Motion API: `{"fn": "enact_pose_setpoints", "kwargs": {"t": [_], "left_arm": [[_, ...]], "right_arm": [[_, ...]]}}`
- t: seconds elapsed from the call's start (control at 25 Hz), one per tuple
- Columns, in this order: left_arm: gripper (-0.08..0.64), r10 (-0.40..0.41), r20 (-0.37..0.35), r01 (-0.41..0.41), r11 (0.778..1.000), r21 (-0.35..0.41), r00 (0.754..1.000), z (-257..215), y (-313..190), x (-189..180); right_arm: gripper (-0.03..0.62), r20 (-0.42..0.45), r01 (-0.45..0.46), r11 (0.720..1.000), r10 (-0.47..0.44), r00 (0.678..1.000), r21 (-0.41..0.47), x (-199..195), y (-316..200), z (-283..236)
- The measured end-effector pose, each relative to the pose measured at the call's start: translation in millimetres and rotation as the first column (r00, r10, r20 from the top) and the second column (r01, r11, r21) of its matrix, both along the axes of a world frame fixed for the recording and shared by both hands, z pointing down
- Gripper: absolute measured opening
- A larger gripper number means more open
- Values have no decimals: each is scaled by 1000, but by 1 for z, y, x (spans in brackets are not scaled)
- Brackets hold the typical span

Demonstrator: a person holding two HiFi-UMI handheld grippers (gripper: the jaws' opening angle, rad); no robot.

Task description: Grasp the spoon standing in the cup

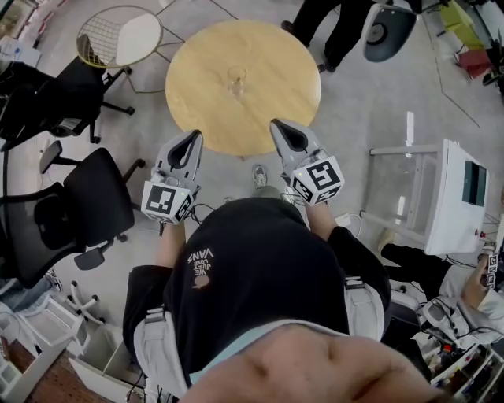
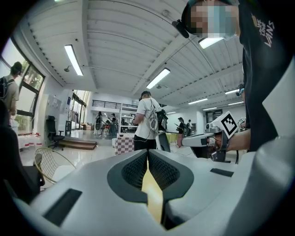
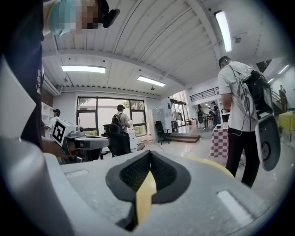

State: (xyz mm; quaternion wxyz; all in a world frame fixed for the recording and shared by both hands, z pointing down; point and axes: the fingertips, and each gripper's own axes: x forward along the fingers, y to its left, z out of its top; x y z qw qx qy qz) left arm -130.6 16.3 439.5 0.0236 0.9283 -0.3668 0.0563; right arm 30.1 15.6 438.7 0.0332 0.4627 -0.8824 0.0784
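A clear cup (image 1: 236, 81) stands near the middle of the round wooden table (image 1: 197, 94). The spoon in it is too small and faint to make out. My left gripper (image 1: 193, 138) hovers over the table's near edge, left of and nearer than the cup, its jaws shut and empty. My right gripper (image 1: 278, 126) sits level with it at the near right edge, also shut on nothing. In the left gripper view the left gripper (image 2: 147, 152) has its pads pressed together. The right gripper view shows the right gripper (image 3: 150, 155) closed the same way. The cup appears in neither gripper view.
A wire chair (image 1: 118, 35) stands beyond the table's left side and black office chairs (image 1: 87, 197) are at the left. A white cart (image 1: 457, 197) is at the right. A person's legs (image 1: 331, 24) stand past the table's far right; a standing person (image 2: 147, 122) shows in the left gripper view.
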Motion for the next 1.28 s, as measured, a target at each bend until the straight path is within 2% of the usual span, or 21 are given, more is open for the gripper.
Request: {"fn": "enact_pose_setpoints", "kwargs": {"t": [0.32,0.72,1.0,1.28], "left_arm": [[8,-103,6,103,995,-3,995,-4,-35,22],[8,-239,-9,239,971,-15,971,-1,-55,48],[8,-287,3,286,958,-29,958,9,-58,48],[8,-255,2,255,966,-44,967,9,-76,51]], "right_arm": [[-2,-26,125,992,-125,992,7,14,-51,0],[-2,-35,261,965,-261,965,-6,39,-90,7],[-2,-18,311,950,-312,950,-24,31,-100,22],[0,-49,320,947,-321,946,-27,24,-115,29]]}}
